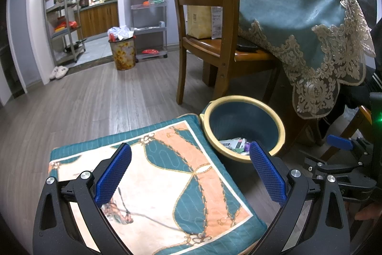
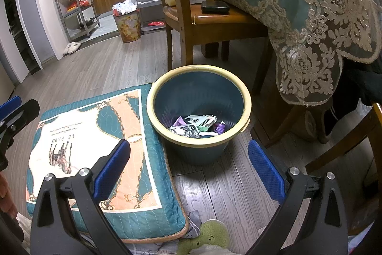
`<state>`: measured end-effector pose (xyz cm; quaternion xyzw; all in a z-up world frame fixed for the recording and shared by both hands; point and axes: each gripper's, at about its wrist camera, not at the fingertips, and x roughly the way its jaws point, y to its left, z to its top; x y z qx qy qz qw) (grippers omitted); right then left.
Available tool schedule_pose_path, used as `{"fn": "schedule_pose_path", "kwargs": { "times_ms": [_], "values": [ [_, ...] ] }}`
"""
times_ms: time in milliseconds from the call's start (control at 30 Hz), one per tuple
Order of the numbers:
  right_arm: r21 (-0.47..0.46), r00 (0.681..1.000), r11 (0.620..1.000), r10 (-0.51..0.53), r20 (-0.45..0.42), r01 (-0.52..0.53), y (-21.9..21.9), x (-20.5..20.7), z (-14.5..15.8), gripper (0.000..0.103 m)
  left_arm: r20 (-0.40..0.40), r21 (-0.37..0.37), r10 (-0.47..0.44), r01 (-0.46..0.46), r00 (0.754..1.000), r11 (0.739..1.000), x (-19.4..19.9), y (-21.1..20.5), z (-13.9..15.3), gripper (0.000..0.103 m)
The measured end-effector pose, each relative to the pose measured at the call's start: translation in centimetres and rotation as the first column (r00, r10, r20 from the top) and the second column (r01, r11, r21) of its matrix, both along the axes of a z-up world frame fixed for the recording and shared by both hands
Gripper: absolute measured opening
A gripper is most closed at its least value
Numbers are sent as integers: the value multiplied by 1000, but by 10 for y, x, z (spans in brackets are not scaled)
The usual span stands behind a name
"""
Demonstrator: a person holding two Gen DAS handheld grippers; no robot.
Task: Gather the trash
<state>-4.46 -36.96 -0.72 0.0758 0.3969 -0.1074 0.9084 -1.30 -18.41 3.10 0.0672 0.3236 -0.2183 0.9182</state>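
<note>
Trash (image 2: 195, 126) fills the bottom of the blue bin (image 2: 198, 73) beside the cushion (image 2: 95, 135).

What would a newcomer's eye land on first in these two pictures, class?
Probably the round blue bin with a cream rim, standing on the grey wood floor with crumpled wrappers at its bottom. Touching its left side lies a teal and peach quilted cushion. Both the left gripper and the right gripper hang open and empty in the foreground.
</note>
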Motion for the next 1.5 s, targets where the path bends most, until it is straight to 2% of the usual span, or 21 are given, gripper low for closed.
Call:
{"fn": "schedule_pose_path", "kwargs": {
  "times_ms": [1500],
  "values": [
    [8, 1000, 1000, -8, -2, 8, -5, -1, 0, 97, -9, -12, -10, 10, 1000, 1000, -2, -3, -4, 98]
  ]
}}
